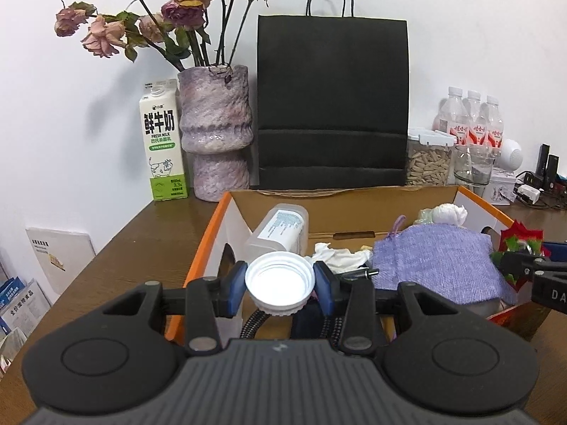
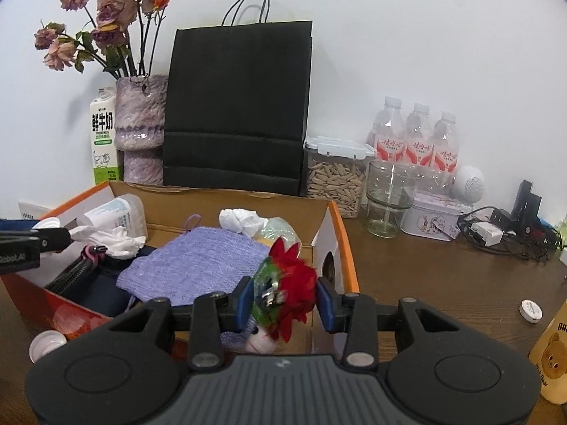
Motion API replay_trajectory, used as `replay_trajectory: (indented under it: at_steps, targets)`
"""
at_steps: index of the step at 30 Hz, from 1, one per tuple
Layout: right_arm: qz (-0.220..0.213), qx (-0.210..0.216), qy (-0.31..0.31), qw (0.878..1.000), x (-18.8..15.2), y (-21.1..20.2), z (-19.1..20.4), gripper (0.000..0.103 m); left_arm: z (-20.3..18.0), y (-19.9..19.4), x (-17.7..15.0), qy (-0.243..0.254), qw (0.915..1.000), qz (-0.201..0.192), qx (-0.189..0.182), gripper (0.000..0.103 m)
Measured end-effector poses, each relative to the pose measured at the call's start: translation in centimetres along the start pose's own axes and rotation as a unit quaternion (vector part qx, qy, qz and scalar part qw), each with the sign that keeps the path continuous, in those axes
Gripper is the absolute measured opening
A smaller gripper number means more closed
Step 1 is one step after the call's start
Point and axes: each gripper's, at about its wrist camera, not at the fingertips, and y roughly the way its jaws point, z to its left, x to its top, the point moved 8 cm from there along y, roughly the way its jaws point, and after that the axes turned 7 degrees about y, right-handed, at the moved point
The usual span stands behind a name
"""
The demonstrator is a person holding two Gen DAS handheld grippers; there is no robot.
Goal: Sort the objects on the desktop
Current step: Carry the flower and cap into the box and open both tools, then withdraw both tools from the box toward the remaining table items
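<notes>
left gripper (image 1: 280, 283): blue pads closed against both sides of a white screw cap (image 1: 279, 282), open side of the cap toward the camera, held above the near-left corner of the orange-edged cardboard box (image 1: 203, 248). right gripper (image 2: 285, 299): fingers narrowed around a red artificial flower (image 2: 296, 283) with green foil leaves, left pad touching the foil, right pad just beside the petals; held over the box's right end. inside the box: lilac knitted cloth (image 2: 198, 265) on top, dark pouch with zipper (image 2: 76, 274) under its left side, crumpled white tissue (image 2: 113, 239), translucent plastic jar (image 1: 280, 230) lying on its side against the far-left wall, second white wad (image 2: 239, 219) near the far wall. second white cap (image 2: 44, 345) on the table outside the box, near left. behind the box: black paper bag (image 1: 331, 102), purple vase with dried roses (image 1: 214, 134), milk carton (image 1: 163, 141), seed container (image 2: 335, 177), empty glass (image 2: 388, 198), three water bottles (image 2: 418, 138).
</notes>
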Motion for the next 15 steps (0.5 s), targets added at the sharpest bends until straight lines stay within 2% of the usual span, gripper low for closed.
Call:
replay_trajectory:
  at_steps: [1, 2, 3, 4, 5, 6, 8, 9, 15]
  targets:
    - [0.0, 0.003, 0.005, 1.0, 0.0, -0.1, -0.1, 0.042, 0.1, -0.1, 0.1, 0.0, 1.0, -0.003, 0.001, 0.045]
    - [0.0, 0.01, 0.01, 1.0, 0.1, -0.3, -0.1, 0.047, 0.1, -0.2, 0.1, 0.0, 1.0, -0.005, 0.0, 0.053]
    - [-0.002, 0.016, 0.014, 1.0, 0.3, -0.6, -0.1, 0.059, 0.1, -0.4, 0.2, 0.0, 1.0, -0.007, 0.0, 0.065]
    - [-0.007, 0.02, 0.018, 1.0, 0.4, -0.8, 0.0, 0.075, 0.1, -0.6, 0.3, 0.0, 0.9999, -0.011, 0.0, 0.073]
    - [-0.013, 0.024, 0.02, 0.999, 0.6, -1.1, 0.0, 0.082, 0.2, -0.8, 0.4, 0.0, 0.9999, -0.016, 0.001, 0.086]
    - [-0.02, 0.028, 0.02, 0.999, 0.8, -1.4, 0.1, 0.091, 0.2, -1.0, 0.5, 0.001, 0.9998, -0.022, 0.002, 0.093]
    - [-0.034, 0.036, 0.022, 0.999, 1.2, -2.1, 0.3, 0.097, 0.1, -1.5, 0.8, 0.003, 0.9995, -0.03, 0.003, 0.103]
    - [-0.038, 0.038, 0.024, 0.998, 1.4, -2.3, 0.3, 0.103, 0.1, -1.7, 0.9, 0.003, 0.9993, -0.036, 0.004, 0.103]
    - [-0.05, 0.05, 0.022, 0.997, 1.7, -3.3, 0.8, 0.103, 0.4, -2.2, 1.1, -0.011, 0.9989, -0.044, 0.006, 0.103]
